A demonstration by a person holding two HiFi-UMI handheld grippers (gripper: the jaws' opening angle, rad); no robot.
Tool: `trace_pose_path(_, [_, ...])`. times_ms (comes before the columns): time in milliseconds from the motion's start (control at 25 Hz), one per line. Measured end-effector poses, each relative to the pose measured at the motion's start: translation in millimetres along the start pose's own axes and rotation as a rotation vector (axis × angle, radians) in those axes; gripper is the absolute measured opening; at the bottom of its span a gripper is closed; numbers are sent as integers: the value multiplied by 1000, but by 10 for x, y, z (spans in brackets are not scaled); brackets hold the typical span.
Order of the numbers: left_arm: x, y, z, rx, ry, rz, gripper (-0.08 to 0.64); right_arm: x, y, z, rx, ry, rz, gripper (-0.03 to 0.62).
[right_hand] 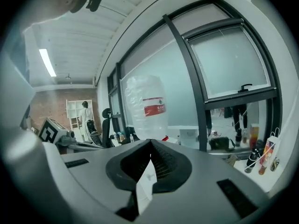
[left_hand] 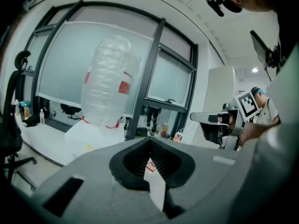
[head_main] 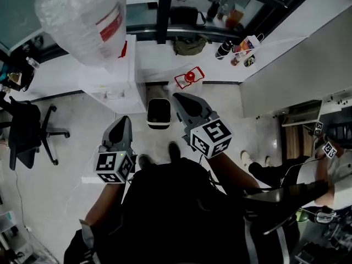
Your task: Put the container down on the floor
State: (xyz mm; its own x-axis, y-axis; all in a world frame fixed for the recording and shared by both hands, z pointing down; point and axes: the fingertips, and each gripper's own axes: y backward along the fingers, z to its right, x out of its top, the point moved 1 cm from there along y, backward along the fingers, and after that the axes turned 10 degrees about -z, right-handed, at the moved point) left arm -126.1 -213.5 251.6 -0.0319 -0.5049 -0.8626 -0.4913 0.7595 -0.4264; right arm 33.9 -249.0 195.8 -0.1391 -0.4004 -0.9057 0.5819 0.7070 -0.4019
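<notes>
A white container [head_main: 159, 113] with a dark top stands on the floor, just ahead of the person's feet and beside the water dispenser. Nothing is touching it. My right gripper [head_main: 177, 97] hovers just right of and above it in the head view, jaws together with nothing between them. Lower left of the container is my left gripper [head_main: 125, 119], also shut and holding nothing. In the left gripper view the left gripper [left_hand: 150, 141] has its pads meeting at the tip. The right gripper [right_hand: 150, 143] looks the same in the right gripper view. Both point towards the window.
A white water dispenser [head_main: 110, 76] with a big clear bottle [head_main: 82, 15] stands left of the container. A red wire object [head_main: 188, 77] lies on the floor behind it. An office chair [head_main: 27, 131] is at the left, another person [head_main: 308, 169] at the right, bottles [head_main: 242, 51] by the wall.
</notes>
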Motion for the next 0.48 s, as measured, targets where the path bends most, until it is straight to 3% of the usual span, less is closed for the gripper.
trace_pose_path(480, [296,124,38,-1,-21,71,6,76,163,77,-66,26,23,8])
